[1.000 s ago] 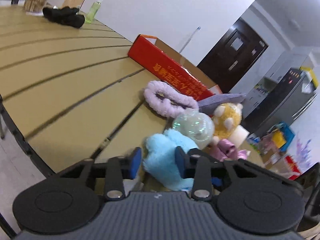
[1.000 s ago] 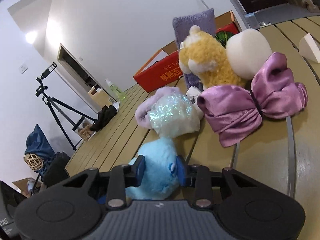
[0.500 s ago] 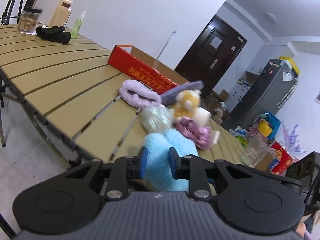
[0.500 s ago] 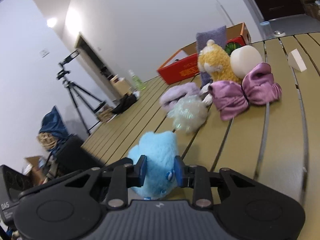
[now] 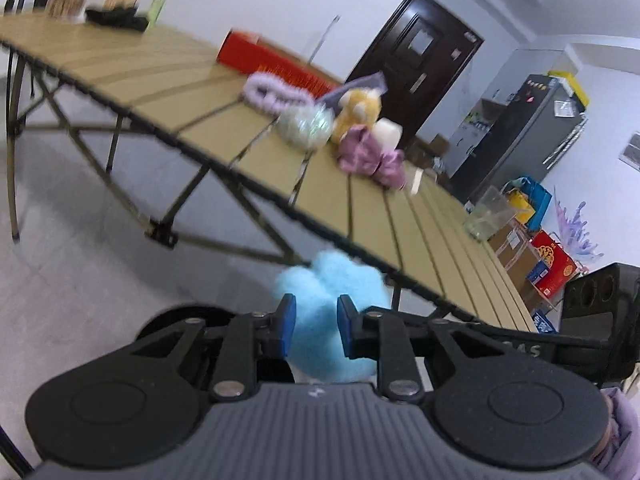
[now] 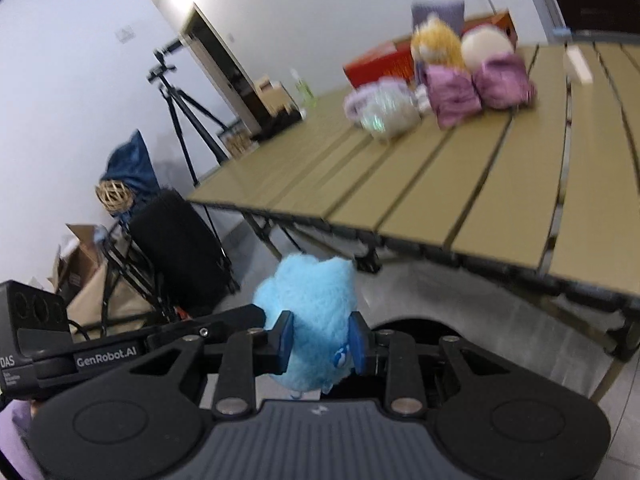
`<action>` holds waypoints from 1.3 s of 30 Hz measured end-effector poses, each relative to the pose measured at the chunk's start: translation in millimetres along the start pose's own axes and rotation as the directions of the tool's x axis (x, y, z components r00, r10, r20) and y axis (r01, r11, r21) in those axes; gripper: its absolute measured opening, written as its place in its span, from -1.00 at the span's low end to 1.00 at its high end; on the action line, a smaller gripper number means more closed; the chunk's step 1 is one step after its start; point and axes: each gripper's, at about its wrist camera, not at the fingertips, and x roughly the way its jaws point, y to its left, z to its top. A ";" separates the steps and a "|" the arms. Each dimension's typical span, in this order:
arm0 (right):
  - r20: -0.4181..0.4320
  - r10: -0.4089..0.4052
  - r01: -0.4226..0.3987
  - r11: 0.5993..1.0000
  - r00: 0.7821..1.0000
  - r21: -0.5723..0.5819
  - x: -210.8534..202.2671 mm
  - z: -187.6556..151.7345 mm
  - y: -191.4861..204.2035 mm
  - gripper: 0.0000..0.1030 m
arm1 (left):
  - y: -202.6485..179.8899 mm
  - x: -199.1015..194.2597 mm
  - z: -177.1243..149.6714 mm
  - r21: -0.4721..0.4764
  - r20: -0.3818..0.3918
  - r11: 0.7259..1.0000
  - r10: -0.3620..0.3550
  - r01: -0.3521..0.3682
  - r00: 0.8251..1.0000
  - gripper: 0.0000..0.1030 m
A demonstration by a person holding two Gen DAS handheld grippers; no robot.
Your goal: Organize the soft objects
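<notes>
Both grippers are clamped on the same blue plush toy [image 5: 332, 320]: left gripper [image 5: 313, 330] pinches it between its blue pads, right gripper [image 6: 320, 342] does too. The toy is off the table [image 6: 460, 184], held in the air near the camera, below the table's near edge, over the floor. Every other soft item sits in a cluster on the far part of the table: lavender headband [image 5: 272, 90], iridescent ball [image 5: 306, 124], yellow plush [image 5: 358, 110], purple satin bow [image 6: 476, 84], cream round cushion [image 6: 486, 46]. The red box [image 5: 256, 54] stands just behind them. Judgement: early stage, one item picked and none placed yet; no destination for the blue toy is visible. Frames are motion-blurred.
</notes>
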 end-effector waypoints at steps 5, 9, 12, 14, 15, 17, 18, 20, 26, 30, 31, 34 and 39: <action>-0.131 -0.057 0.049 0.997 0.990 -0.059 37.3 -10.5 9.5 -0.37 | 5.6 6.0 -11.1 0.080 -0.019 0.995 0.057 -0.056 0.998 -0.52; -0.270 -0.160 0.134 0.985 0.950 -0.113 69.2 -30.7 3.4 -0.18 | 22.8 19.1 -21.0 0.075 -0.104 0.983 0.177 -0.169 0.979 -0.45; -0.310 -0.210 0.184 0.976 0.927 -0.113 77.0 -38.2 -7.8 -0.19 | 30.7 26.6 -22.0 0.072 -0.147 0.969 0.246 -0.238 0.958 -0.30; -0.309 -0.218 0.194 0.975 0.926 -0.106 74.9 -39.0 -9.5 -0.18 | 32.6 32.3 -22.7 0.093 -0.170 0.954 0.296 -0.284 0.940 -0.21; -0.306 -0.217 0.194 0.975 0.927 -0.105 73.5 -38.0 -9.0 -0.18 | 32.4 34.5 -23.2 0.104 -0.178 0.948 0.317 -0.302 0.932 -0.14; -0.298 -0.214 0.188 0.976 0.930 -0.112 70.2 -36.4 -7.1 -0.16 | 31.4 39.1 -25.8 0.140 -0.195 0.934 0.351 -0.328 0.916 -0.05; -0.298 -0.215 0.186 0.975 0.930 -0.121 69.2 -36.4 -5.5 -0.14 | 29.8 39.5 -27.9 0.150 -0.199 0.930 0.360 -0.335 0.911 -0.05; -0.297 -0.220 0.187 0.973 0.929 -0.137 69.8 -35.0 -3.2 -0.13 | 31.7 41.6 -30.1 0.163 -0.217 0.925 0.374 -0.344 0.902 -0.01; -0.257 -0.225 0.189 0.970 0.940 -0.155 60.7 -23.2 1.9 -0.13 | 32.3 38.6 -23.2 0.170 -0.200 0.914 0.398 -0.368 0.895 0.05; -0.133 -0.166 0.139 0.972 0.977 -0.189 27.4 0.0 20.7 -0.13 | 17.4 25.3 -9.2 0.189 -0.096 0.907 0.398 -0.376 0.912 0.23; -0.092 -0.135 0.115 0.973 0.987 -0.198 15.9 8.0 25.7 -0.13 | 11.1 21.2 -4.7 0.198 -0.063 0.907 0.391 -0.373 0.918 0.25; 0.068 -0.107 0.120 0.967 0.992 -0.223 -14.6 29.2 33.0 -0.11 | -11.8 9.0 11.6 0.238 0.080 0.901 0.355 -0.363 0.932 0.47; 0.345 -0.266 0.344 0.919 0.900 -0.190 -31.3 70.5 20.2 -0.09 | -55.6 20.3 52.9 0.367 0.278 0.850 0.287 -0.377 0.917 0.60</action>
